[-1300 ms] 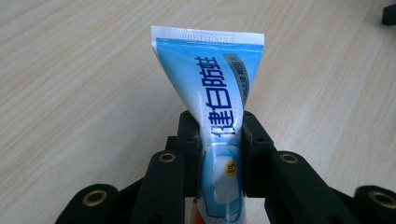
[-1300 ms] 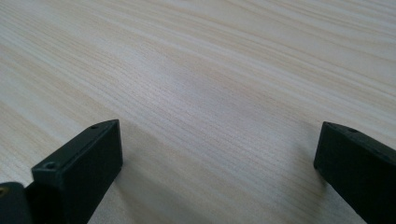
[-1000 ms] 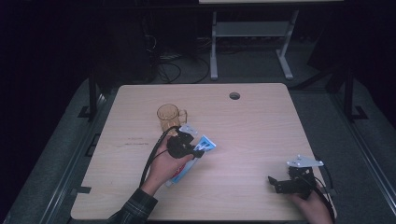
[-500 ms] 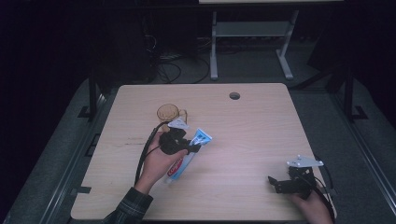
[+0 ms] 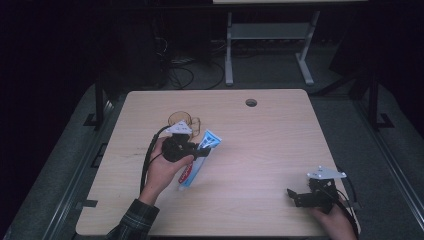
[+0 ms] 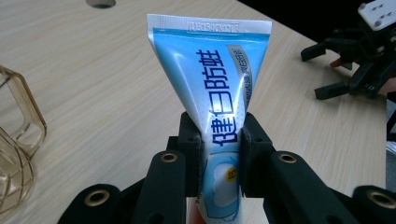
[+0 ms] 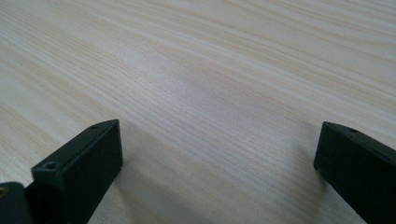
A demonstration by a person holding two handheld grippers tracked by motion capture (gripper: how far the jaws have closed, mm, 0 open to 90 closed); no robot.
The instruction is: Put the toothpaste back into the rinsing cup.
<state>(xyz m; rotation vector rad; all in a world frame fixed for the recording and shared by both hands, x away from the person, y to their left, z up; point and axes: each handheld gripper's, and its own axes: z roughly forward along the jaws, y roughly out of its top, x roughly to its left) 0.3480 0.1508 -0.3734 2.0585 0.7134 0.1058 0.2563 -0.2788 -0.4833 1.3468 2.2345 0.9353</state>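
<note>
Black tool (image 5: 186, 146), grey plate, trailing cable; plaid sleeve (image 5: 134, 222).

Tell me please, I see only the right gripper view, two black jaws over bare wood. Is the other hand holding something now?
Observer: Yes. The left hand-held gripper is shut on a blue toothpaste tube, gripped at mid-body, with the flat crimped end pointing away from it.
Operator: Is anything else on the table near it?
Observer: An amber transparent mug stands just beyond that gripper, toward the far side of the table.
Operator: And where is my own gripper on the table?
Observer: The right hand-held gripper is open at the near right corner, well apart from the tube and the mug.
</note>
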